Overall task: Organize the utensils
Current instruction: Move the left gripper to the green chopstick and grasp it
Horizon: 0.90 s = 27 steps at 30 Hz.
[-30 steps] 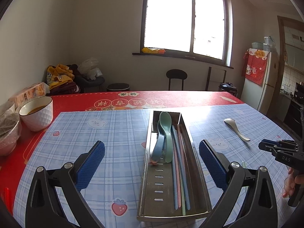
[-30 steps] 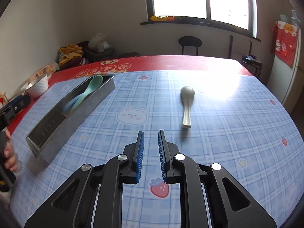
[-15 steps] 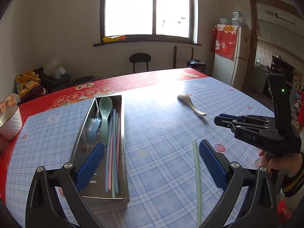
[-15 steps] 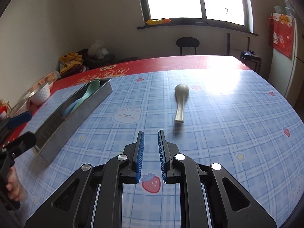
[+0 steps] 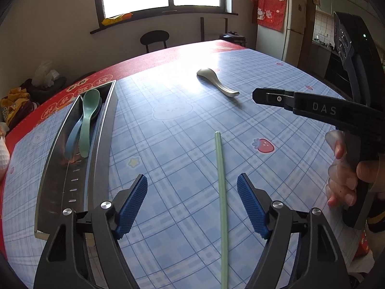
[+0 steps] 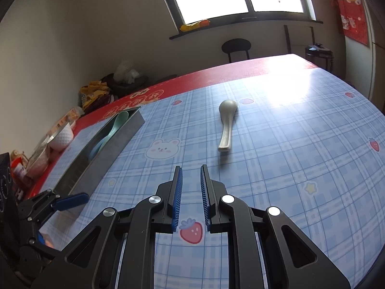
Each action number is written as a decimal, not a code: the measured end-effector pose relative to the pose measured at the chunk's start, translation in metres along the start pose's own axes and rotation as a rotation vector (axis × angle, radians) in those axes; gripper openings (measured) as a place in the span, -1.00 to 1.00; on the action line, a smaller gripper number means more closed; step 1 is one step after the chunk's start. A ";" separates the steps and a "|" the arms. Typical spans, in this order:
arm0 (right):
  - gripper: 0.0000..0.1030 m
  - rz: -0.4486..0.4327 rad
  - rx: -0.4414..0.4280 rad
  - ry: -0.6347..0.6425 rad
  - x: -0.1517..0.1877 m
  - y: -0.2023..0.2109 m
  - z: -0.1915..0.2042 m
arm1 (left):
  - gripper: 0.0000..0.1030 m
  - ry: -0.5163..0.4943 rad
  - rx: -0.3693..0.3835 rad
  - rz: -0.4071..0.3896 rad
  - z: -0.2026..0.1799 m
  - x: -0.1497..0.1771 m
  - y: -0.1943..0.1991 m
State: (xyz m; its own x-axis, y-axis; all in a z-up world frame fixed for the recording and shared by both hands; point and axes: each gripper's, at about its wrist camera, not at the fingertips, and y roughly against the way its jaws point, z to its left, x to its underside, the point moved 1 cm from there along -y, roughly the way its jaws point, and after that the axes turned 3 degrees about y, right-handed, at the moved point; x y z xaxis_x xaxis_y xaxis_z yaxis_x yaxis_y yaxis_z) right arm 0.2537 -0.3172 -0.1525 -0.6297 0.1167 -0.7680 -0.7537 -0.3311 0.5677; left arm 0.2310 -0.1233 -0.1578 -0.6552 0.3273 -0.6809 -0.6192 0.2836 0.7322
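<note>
A long metal tray (image 5: 101, 130) lies at the left of the checked tablecloth and holds a green spoon (image 5: 87, 120) and a blue spoon (image 5: 72, 139). A pale green chopstick (image 5: 221, 180) lies flat on the cloth between the fingers of my left gripper (image 5: 192, 187). Its jaws are closing, and the pads are clear of the stick. A grey-white spoon (image 6: 226, 125) lies farther out, ahead of my right gripper (image 6: 191, 168), which is shut with a thin gap and nothing in it. The tray (image 6: 113, 154) shows at the left in that view.
A person's hand (image 5: 341, 180) holds the right gripper's handle at the right edge. A white bowl (image 6: 61, 137) and packets stand on the red strip at the far left. Beyond the table are a chair (image 5: 154, 38) and a fridge (image 5: 276, 24).
My left gripper swung right from over the tray to the green chopstick, dropped lower, and its jaws narrowed. The right gripper rolled and edged a little toward the grey-white spoon, still shut.
</note>
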 end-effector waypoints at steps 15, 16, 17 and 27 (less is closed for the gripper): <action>-0.68 -0.012 -0.036 -0.031 0.000 0.002 -0.007 | -0.23 -0.058 0.090 0.084 -0.008 0.005 -0.018; -0.68 -0.013 -0.038 -0.033 0.000 0.002 -0.007 | -0.26 -0.056 0.097 0.084 -0.009 0.006 -0.018; -0.68 -0.014 -0.040 -0.036 0.000 0.003 -0.008 | -0.26 -0.056 0.103 0.083 -0.009 0.007 -0.017; -0.68 -0.010 -0.059 -0.061 0.001 0.004 -0.014 | -0.68 -0.003 0.108 0.061 0.000 0.010 -0.013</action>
State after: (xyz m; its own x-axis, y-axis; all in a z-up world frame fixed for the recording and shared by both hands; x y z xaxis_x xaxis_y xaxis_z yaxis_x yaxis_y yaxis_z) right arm 0.2531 -0.3311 -0.1550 -0.6341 0.1766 -0.7528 -0.7486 -0.3842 0.5404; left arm 0.2325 -0.1235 -0.1746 -0.6888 0.3500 -0.6349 -0.5275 0.3588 0.7700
